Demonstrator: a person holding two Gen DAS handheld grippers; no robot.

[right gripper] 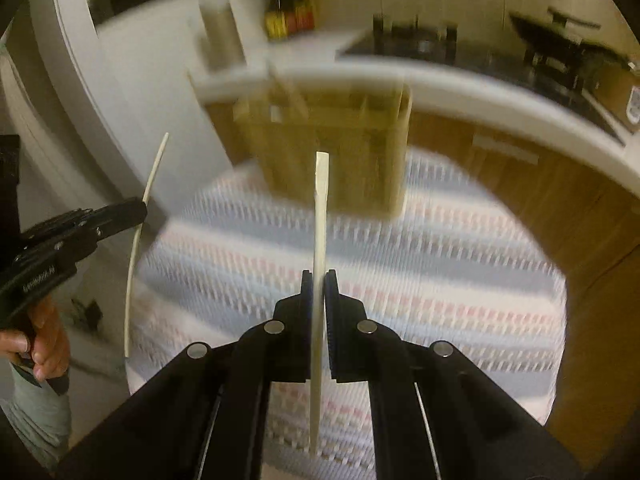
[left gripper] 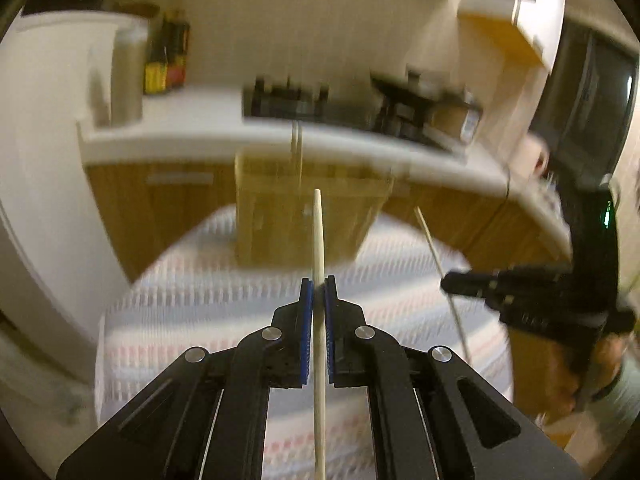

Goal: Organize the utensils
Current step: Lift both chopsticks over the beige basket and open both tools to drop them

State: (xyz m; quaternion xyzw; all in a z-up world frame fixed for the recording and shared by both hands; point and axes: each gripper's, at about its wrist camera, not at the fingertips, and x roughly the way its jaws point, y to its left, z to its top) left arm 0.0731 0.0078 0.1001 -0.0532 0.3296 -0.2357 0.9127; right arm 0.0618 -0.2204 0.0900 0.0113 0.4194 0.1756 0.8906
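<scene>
My left gripper (left gripper: 318, 282) is shut on a pale wooden chopstick (left gripper: 319, 236) that points at a wooden utensil holder (left gripper: 280, 208) standing on the far side of a round table. My right gripper (right gripper: 318, 276) is shut on a second pale chopstick (right gripper: 321, 208), flat end forward, aimed at the same holder (right gripper: 360, 152). The holder has compartments with a few sticks in it. Each gripper shows in the other's view: the right one (left gripper: 452, 282) with its chopstick (left gripper: 436, 256), the left one (right gripper: 138, 206) with its chopstick (right gripper: 140, 224). Both views are motion-blurred.
The round table carries a striped white, grey and pink cloth (left gripper: 200, 300). Behind it runs a white kitchen counter (left gripper: 224, 136) with wooden cabinets below, a stove (left gripper: 416, 108) and bottles (left gripper: 166, 60). A white fridge (left gripper: 48, 120) stands at the left.
</scene>
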